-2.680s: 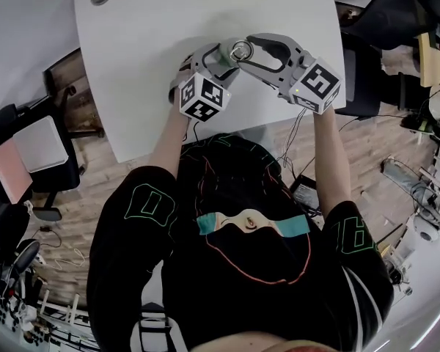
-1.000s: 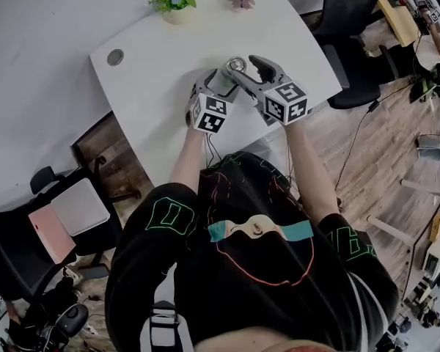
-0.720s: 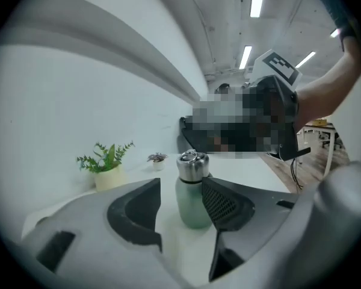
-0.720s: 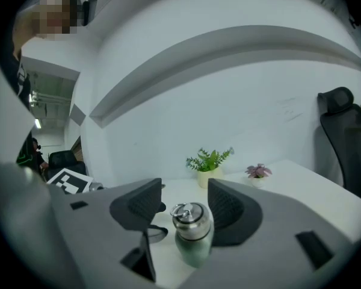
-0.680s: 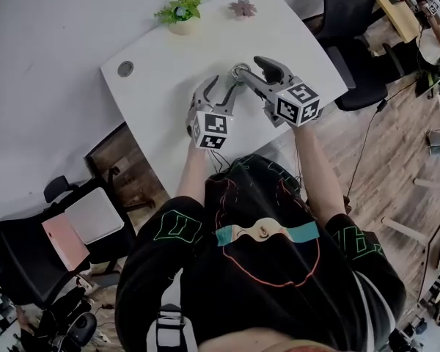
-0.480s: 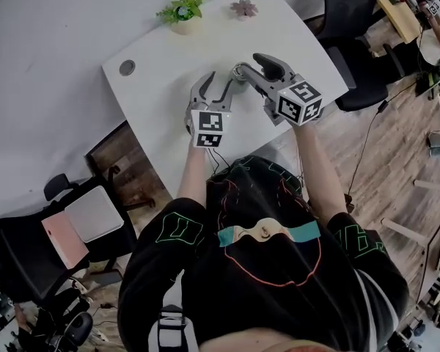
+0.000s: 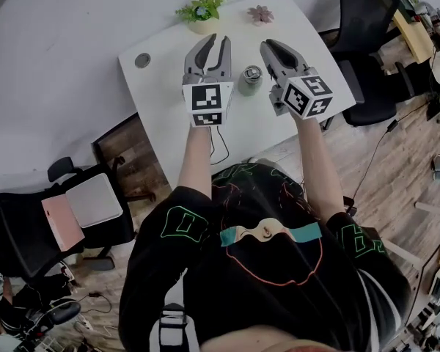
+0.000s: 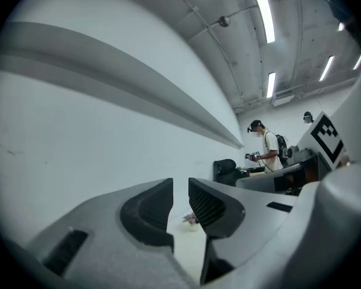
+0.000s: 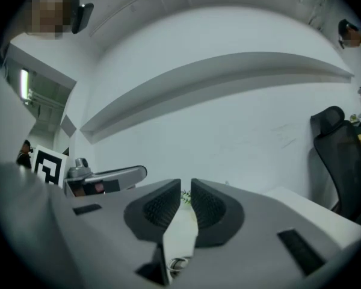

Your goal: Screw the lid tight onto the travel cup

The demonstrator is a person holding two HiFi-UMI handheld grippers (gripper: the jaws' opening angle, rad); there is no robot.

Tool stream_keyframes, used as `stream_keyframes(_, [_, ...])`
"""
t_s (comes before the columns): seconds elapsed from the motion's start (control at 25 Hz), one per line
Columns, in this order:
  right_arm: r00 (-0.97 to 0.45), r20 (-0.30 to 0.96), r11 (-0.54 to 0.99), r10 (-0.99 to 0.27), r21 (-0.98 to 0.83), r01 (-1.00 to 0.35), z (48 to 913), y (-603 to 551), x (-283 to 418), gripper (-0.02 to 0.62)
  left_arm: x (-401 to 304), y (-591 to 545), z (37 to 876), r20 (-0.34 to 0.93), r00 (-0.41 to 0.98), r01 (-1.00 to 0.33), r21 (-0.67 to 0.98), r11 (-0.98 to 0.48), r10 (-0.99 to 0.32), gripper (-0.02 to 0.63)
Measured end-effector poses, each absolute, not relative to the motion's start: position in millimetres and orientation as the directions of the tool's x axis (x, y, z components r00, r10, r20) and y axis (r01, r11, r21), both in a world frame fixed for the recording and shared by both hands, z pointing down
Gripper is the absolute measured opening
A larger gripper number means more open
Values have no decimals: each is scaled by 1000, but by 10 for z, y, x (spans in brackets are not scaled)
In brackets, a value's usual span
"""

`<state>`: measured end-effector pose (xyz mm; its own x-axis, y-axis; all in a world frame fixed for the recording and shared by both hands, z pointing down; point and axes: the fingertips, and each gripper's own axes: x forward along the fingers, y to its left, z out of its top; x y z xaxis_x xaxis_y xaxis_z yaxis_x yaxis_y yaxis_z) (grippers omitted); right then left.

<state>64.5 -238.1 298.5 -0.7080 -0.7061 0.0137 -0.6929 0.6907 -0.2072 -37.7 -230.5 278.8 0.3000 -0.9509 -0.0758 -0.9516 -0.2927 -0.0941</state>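
A pale green travel cup (image 7: 251, 78) with a silver top stands upright on the white counter (image 7: 169, 101), in the gap between two grey hand-held tools that are both clear of it. The left tool (image 7: 215, 41) and the right tool (image 7: 273, 50) have each just been closing to a narrow slit, with nothing between the jaws. A potted green plant (image 7: 204, 9) sits at the counter's far edge.

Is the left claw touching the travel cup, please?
Apart: the head view shows white table between the left claw and the travel cup; its jaws have just been closing on nothing.
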Motion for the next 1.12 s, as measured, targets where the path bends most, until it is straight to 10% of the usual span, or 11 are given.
stream_keyframes(0.4, [-604, -14, 600, -797, -138, -788, 2517, -2447, 968, 2, -463, -2306, 2266, -155, 57, -998, -9, -56, -986, 0])
stream_keyframes(1.12, [-605, -11, 605, -796, -36, -795, 2311, -2427, 1545, 2, 141, -2129, 2217, -113, 61, -997, -60, -54, -992, -1])
